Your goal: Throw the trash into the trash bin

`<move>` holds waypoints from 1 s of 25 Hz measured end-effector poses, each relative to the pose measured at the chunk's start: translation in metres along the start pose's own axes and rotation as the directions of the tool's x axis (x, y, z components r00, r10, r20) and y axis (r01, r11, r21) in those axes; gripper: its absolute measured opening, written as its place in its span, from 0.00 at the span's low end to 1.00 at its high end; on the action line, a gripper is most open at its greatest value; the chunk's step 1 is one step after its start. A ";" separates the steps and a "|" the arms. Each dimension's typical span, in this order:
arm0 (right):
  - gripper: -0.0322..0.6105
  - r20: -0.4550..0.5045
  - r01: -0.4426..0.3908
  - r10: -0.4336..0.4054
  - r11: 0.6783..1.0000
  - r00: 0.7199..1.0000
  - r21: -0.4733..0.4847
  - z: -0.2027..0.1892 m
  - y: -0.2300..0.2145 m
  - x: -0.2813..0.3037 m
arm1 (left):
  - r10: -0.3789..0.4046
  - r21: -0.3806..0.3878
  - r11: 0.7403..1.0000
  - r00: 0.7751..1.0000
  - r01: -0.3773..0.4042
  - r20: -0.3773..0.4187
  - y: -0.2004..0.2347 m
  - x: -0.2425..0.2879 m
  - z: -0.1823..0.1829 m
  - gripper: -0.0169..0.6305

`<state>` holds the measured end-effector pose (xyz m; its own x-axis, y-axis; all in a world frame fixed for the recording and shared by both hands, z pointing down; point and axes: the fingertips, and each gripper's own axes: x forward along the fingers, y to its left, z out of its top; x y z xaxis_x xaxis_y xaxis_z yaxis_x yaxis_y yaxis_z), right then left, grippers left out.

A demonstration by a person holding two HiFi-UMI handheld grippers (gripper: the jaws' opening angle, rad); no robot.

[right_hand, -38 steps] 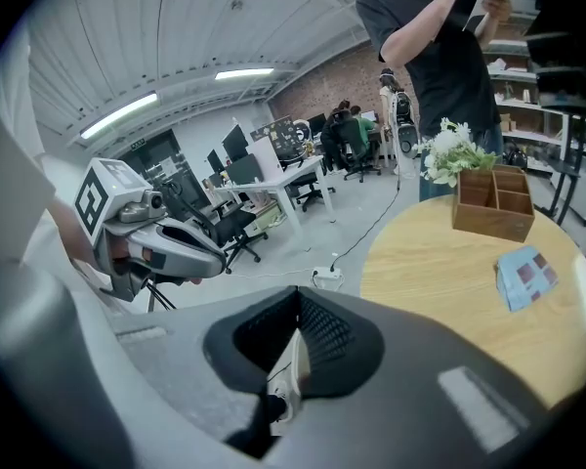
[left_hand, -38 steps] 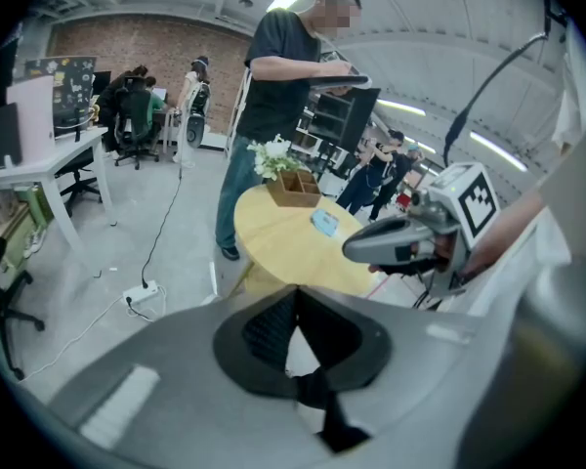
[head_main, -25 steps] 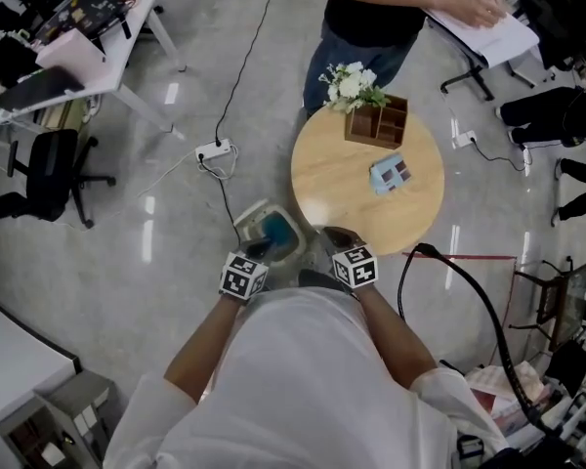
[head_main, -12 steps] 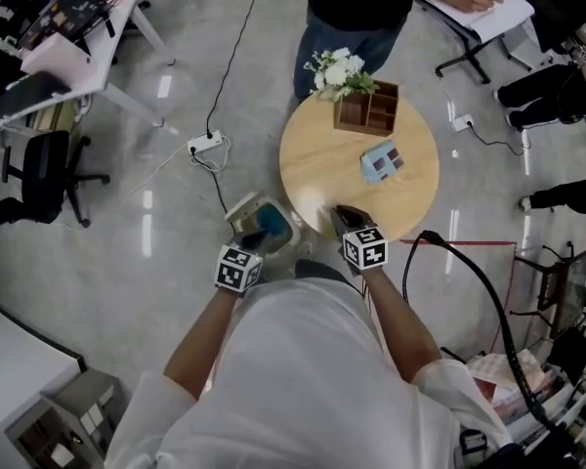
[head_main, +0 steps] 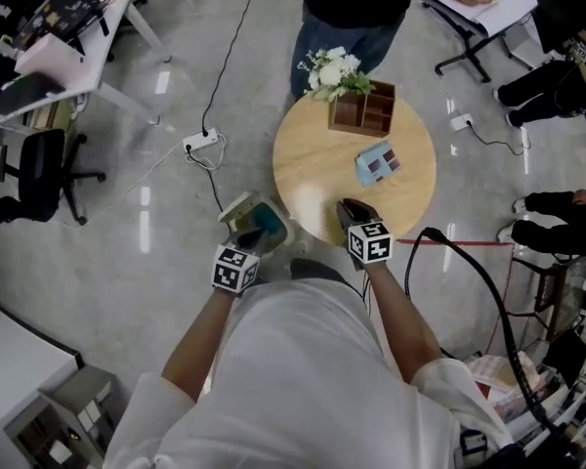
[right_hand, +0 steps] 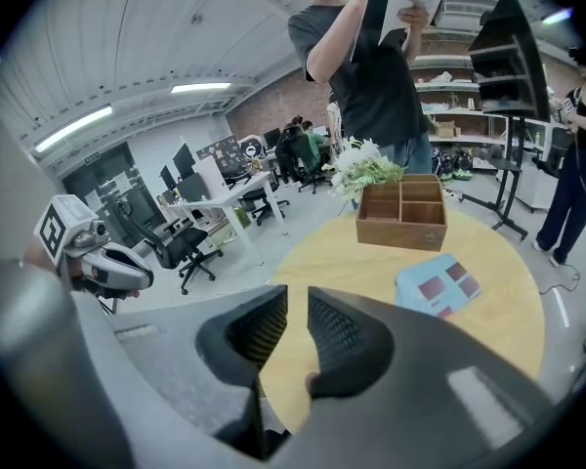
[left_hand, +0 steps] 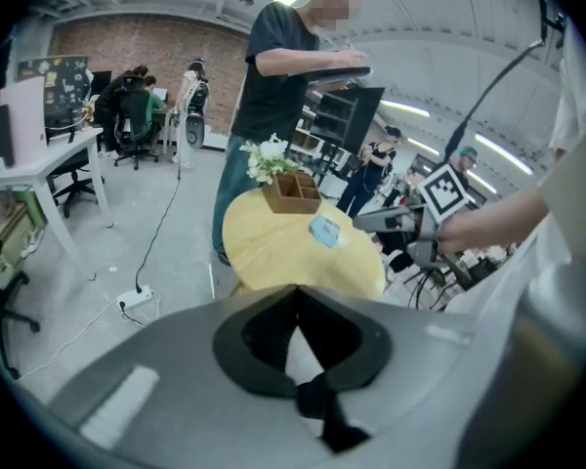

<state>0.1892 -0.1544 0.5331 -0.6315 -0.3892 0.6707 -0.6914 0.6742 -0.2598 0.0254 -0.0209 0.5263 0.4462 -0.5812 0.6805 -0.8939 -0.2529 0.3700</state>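
The trash bin (head_main: 264, 225) stands on the floor at the near left of the round wooden table (head_main: 317, 169), its pale lid up and a teal liner showing. My left gripper (head_main: 251, 238) hovers at the bin's near rim; its jaws look shut with nothing seen between them (left_hand: 293, 296). A light blue packet (head_main: 375, 163) (right_hand: 438, 285) (left_hand: 325, 230) lies flat on the table. Over the table's near edge, short of the packet, my right gripper (head_main: 351, 209) (right_hand: 295, 313) has just been opening; a narrow gap shows and nothing is between its jaws.
A wooden compartment box (head_main: 362, 109) with white flowers (head_main: 332, 72) sits at the table's far side. A person (head_main: 356, 3) stands just beyond it. A power strip and cable (head_main: 201, 143) lie on the floor at left; a thick black cable (head_main: 469, 281) arcs at right.
My right gripper has moved from beside the bin to over the table's near edge, toward the packet. The left gripper has stayed at the bin.
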 end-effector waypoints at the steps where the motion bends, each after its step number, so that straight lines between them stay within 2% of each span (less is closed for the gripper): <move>1: 0.16 -0.002 0.002 -0.002 1.000 1.000 -0.002 0.000 -0.003 0.001 | 0.001 -0.001 1.000 1.000 -0.001 0.002 0.000 0.002 0.001 0.03; 12: 0.18 -0.014 0.036 -0.036 0.999 0.999 -0.003 0.006 -0.050 0.009 | 0.036 -0.044 0.998 0.999 -0.035 0.024 0.002 0.016 0.009 0.03; 25: 0.23 -0.058 0.129 -0.129 0.992 0.990 -0.009 0.014 -0.117 0.030 | 0.071 -0.066 0.995 0.997 -0.069 0.020 0.007 0.027 0.017 0.03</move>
<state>0.2465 -0.2534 0.5740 -0.5157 -0.4358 0.7377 -0.7635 0.6244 -0.1649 0.0306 -0.0515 0.5372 0.3810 -0.6131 0.6921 -0.9179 -0.1608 0.3629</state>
